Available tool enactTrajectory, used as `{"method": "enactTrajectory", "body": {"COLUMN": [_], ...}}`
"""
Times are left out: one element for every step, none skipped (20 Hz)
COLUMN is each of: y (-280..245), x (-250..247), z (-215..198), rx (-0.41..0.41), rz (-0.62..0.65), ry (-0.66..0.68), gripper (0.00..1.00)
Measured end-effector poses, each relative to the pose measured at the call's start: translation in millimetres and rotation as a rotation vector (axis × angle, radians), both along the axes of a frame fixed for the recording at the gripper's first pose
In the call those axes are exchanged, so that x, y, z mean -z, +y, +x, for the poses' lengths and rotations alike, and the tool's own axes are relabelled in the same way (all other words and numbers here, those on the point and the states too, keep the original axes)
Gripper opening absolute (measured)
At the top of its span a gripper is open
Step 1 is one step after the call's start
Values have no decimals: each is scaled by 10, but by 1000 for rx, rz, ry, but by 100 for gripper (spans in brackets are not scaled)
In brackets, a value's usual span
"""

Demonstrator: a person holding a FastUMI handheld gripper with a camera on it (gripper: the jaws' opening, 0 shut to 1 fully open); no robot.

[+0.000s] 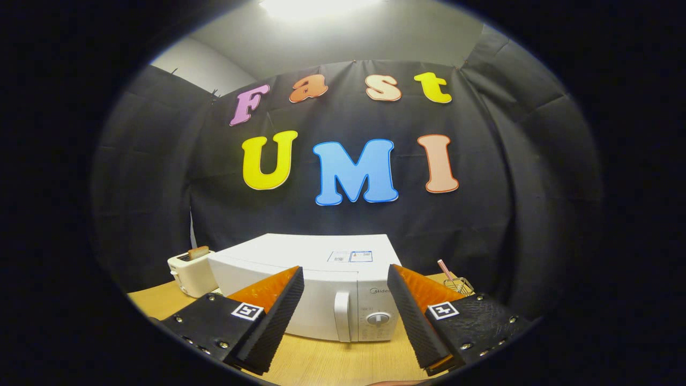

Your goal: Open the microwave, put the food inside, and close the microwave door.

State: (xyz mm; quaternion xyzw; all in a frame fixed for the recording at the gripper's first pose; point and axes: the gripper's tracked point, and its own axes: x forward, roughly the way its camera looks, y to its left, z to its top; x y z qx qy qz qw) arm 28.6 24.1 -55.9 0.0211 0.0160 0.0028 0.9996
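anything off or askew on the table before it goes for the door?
Nothing stands out. The microwave sits square on the table, door shut, handle just ahead of the open gripper. The toaster beside it stands upright with bread in it.

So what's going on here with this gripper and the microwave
A person is holding the hand-held gripper out toward a white microwave on a wooden table. Its fingers are spread open with nothing between them, and the microwave's door handle sits just beyond them, untouched. The door is shut, so the task has barely begun. A white toaster with a slice in it stands beside the microwave, and a small wire basket sits on the other side.
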Motion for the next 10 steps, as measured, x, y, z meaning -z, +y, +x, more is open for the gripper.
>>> {"method": "enactTrajectory", "body": {"y": [15, 31, 51, 70, 96, 117, 145, 161, 175, 211], "x": [59, 118, 190, 261, 329, 391, 462, 522, 580, 605], "z": [39, 73, 117, 171, 222, 281, 319, 358, 390, 425], "rx": [4, 6, 7, 10, 10, 11, 10, 17, 24, 24], "rz": [2, 4, 4, 3, 5, 3, 6, 10, 15, 18], "ry": [6, 12, 23, 40, 54, 68, 83, 95, 105, 108], "gripper": [96, 96, 96, 96, 96, 96, 96, 96, 96, 96]}}
